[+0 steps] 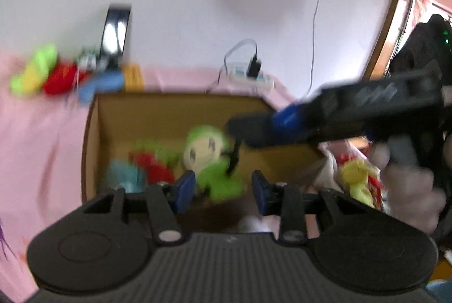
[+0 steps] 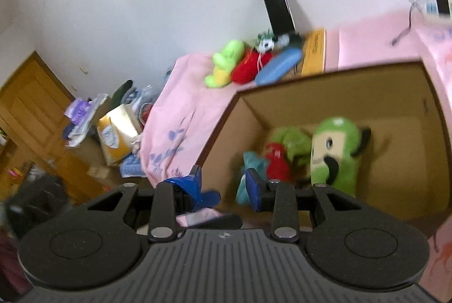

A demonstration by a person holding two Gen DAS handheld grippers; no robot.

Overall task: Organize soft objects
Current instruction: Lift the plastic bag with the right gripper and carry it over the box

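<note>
Two hand-held grippers (image 1: 223, 191) (image 2: 223, 185) parted, empty, green plush (image 2: 334, 151) upright in cardboard box (image 2: 282, 93).

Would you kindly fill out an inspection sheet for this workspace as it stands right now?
Surface: pink sheet spread under and beside everything.
Job's things: open cardboard box holding a green plush, a red plush and a teal plush; a green-yellow plush and a second red plush lie outside on the sheet.
Clutter: blue case, black box leaning on the wall, yellow carton.
Grippers: left gripper open, empty; right gripper open, empty, above the box edge.
Cables: power strip with a plugged adapter; thin wire up the wall.
Surroundings: white wall, wooden door, floor pile with a tissue pack.
</note>
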